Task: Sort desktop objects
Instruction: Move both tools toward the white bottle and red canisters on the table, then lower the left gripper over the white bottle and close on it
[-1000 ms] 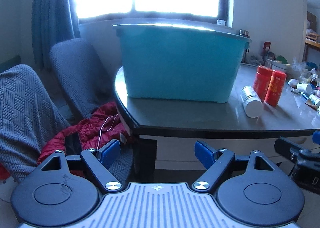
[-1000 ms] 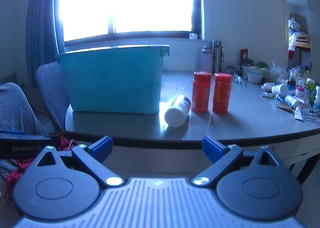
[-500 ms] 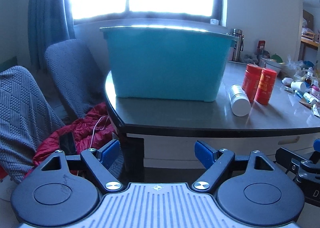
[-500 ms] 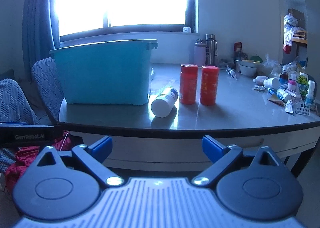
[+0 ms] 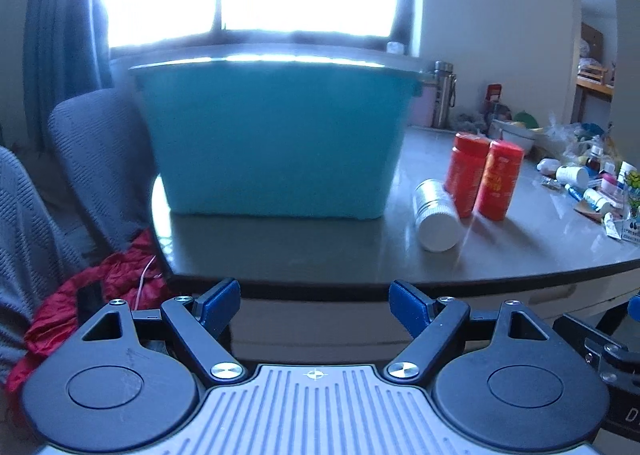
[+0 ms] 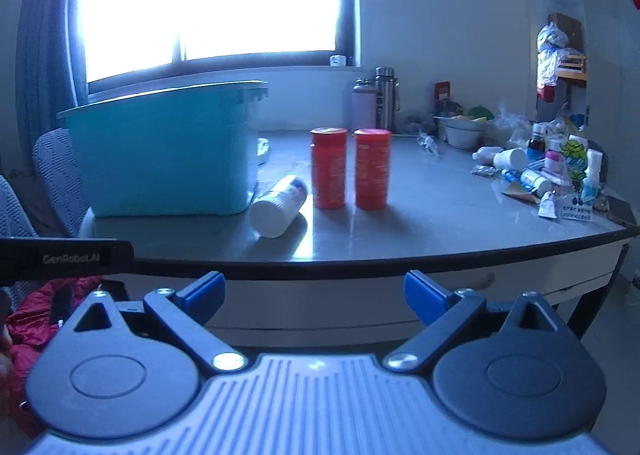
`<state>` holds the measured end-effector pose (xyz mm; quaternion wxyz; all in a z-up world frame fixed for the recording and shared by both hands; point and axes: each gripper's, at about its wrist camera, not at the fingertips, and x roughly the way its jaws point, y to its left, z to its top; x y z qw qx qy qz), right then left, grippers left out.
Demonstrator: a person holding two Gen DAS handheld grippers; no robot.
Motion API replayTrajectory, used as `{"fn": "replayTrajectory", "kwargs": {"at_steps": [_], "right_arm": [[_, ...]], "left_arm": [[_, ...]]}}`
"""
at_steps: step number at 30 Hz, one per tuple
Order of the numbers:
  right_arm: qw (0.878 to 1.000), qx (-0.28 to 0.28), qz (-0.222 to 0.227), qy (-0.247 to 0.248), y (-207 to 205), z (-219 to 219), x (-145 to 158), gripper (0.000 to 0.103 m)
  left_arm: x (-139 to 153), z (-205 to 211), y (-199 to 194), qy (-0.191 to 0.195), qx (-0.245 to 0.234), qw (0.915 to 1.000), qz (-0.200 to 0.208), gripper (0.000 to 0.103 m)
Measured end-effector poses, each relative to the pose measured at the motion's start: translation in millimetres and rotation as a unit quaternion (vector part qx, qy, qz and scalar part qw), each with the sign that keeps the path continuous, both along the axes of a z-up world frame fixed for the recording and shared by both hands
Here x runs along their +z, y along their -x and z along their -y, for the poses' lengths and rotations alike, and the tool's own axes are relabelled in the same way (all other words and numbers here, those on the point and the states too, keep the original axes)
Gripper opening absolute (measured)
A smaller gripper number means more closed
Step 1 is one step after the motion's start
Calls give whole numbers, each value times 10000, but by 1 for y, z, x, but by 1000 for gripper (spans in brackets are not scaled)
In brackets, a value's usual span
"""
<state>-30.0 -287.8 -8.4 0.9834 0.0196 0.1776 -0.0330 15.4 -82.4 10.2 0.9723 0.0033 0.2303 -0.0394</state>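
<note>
A large teal bin (image 5: 276, 143) (image 6: 164, 151) stands at the left end of the grey table (image 5: 320, 251) (image 6: 420, 223). Right of it a white bottle (image 5: 436, 215) (image 6: 280, 205) lies on its side, and two red canisters (image 5: 484, 179) (image 6: 350, 173) stand upright beside it. My left gripper (image 5: 315, 305) hangs open in front of the table's near edge, nothing between its blue pads. Below the table edge, my right gripper (image 6: 315, 293) is open and empty too. Part of the left gripper's body (image 6: 60, 257) shows at the left of the right wrist view.
Several small bottles, tubes and packets (image 6: 548, 171) (image 5: 592, 183) crowd the table's right end, with bowls (image 6: 460, 131) and two flasks (image 6: 380, 103) along the back wall. Grey chairs (image 5: 96, 159) and a red jacket (image 5: 92, 303) sit left of the table.
Both views have swung rightward: the bin and canisters have shifted left in the frames, and more of the table's cluttered right end shows. Both grippers stay open and empty.
</note>
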Motion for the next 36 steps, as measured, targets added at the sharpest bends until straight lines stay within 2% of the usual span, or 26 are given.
{"fn": "replayTrajectory", "kwargs": {"at_steps": [4, 18, 36], "right_arm": [[9999, -128, 59, -66, -5, 9, -2, 97], [9990, -431, -35, -141, -19, 22, -9, 97], [9970, -733, -217, -156, -37, 40, -24, 97]], "left_arm": [[-2, 12, -9, 5, -67, 9999, 107, 84], [-9, 52, -53, -110, -507, 9987, 6, 84], [-31, 100, -111, 41, -781, 9965, -299, 84]]}}
